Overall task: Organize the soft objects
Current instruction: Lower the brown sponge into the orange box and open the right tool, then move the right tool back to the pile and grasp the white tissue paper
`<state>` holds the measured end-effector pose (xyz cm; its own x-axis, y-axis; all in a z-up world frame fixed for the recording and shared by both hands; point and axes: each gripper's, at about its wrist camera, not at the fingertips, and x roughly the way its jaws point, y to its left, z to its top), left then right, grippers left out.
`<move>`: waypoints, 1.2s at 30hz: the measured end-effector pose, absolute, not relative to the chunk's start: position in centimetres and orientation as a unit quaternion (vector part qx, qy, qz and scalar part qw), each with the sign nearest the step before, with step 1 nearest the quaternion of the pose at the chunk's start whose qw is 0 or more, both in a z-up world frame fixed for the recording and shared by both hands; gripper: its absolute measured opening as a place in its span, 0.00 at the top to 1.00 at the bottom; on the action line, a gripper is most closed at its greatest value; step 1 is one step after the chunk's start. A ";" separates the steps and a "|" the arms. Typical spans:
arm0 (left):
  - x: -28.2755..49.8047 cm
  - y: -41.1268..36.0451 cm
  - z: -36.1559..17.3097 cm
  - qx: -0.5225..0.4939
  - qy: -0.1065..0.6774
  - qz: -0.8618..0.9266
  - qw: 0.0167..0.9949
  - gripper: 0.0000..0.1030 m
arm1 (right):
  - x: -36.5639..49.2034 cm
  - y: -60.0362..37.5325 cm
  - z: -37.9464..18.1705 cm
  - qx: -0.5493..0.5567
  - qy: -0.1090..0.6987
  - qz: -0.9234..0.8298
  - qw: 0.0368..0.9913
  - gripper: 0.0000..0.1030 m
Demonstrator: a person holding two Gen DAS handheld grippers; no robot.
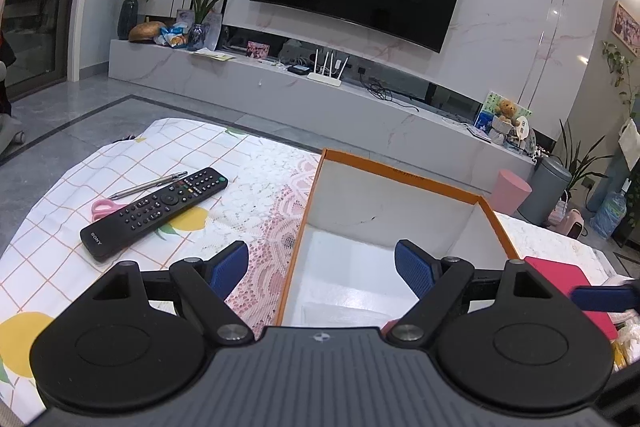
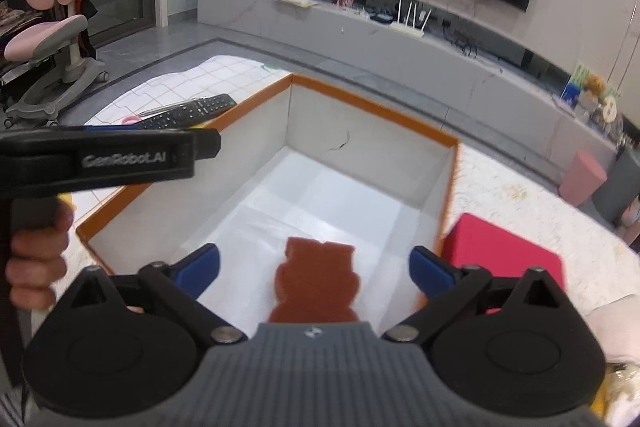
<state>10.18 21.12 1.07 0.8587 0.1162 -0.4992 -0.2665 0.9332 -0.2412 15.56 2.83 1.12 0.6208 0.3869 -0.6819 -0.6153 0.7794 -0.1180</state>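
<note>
An orange-rimmed white box (image 1: 436,185) (image 2: 376,103) stands open on the table. In the right wrist view a brown bear-shaped sponge (image 2: 318,279) is inside it, just in front of my open, empty right gripper (image 2: 316,271); I cannot tell whether it rests on the floor. My left gripper (image 1: 322,267) is open and empty over the box's near left wall, and shows from the side in the right wrist view (image 2: 120,153). A pink soft block (image 1: 568,287) (image 2: 504,251) lies right of the box.
A black Sony remote (image 1: 156,209), a pen (image 1: 148,185) and pink scissors (image 1: 102,207) lie on the patterned tablecloth (image 1: 52,227) left of the box. Pale and yellow items (image 1: 628,343) lie at the far right. A TV console (image 1: 320,83) runs behind the table.
</note>
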 end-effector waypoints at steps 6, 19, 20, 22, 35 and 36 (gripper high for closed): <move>10.3 20.1 1.9 -0.133 0.239 0.109 0.956 0.06 | 13.9 -2.0 3.3 -0.179 0.305 0.256 0.900 0.03; 7.3 13.6 6.0 -0.110 0.179 0.095 0.973 0.06 | 10.6 -13.6 5.3 -0.136 0.215 0.142 0.957 0.03; 7.2 12.5 6.0 -0.100 0.180 0.084 0.975 0.06 | 10.5 -14.4 5.4 -0.132 0.209 0.128 0.961 0.03; 7.3 10.6 6.1 -0.083 0.182 0.061 0.978 0.06 | 10.7 -16.2 5.9 -0.124 0.203 0.118 0.964 0.03; 6.7 -2.1 2.3 0.006 0.192 -0.170 0.967 0.06 | 14.0 -31.0 1.4 0.029 0.331 0.006 0.943 0.03; 6.7 -2.7 1.9 0.009 0.197 -0.178 0.964 0.06 | 14.5 -31.2 0.6 0.043 0.346 0.009 0.937 0.03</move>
